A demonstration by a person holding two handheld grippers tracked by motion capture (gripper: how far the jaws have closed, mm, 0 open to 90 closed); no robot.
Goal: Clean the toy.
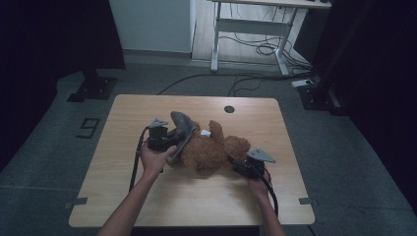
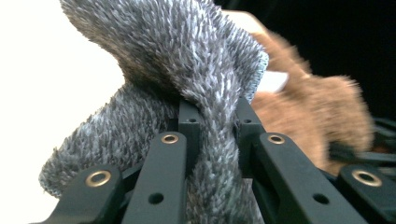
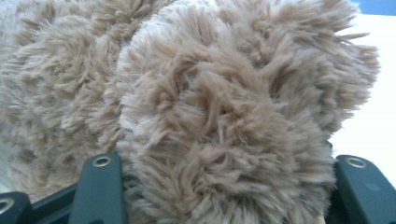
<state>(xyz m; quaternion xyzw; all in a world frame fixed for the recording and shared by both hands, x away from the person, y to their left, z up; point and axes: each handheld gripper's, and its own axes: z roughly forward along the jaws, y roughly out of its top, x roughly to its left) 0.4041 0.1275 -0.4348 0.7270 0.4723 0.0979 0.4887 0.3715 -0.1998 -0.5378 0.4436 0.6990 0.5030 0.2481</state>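
Observation:
A brown teddy bear (image 1: 211, 150) lies in the middle of the wooden table (image 1: 147, 196), a white tag (image 1: 205, 132) showing near its top. A grey fuzzy cloth (image 1: 183, 129) drapes over the bear's left side. My left gripper (image 1: 166, 141) is at that side; in the left gripper view the cloth (image 2: 187, 60) is pinched between the jaws of this gripper (image 2: 217, 116), with the bear (image 2: 317, 116) behind. My right gripper (image 1: 241, 167) is at the bear's lower right. Its jaws stand wide around a thick plush part (image 3: 210, 102), pressing into the fur.
A round cable hole (image 1: 229, 108) sits near the table's far edge. Beyond the table stand a white desk frame (image 1: 255, 24) with cables (image 1: 265, 49) on the floor and a black stand base (image 1: 93, 88) at the left. Bare tabletop lies in front of the bear.

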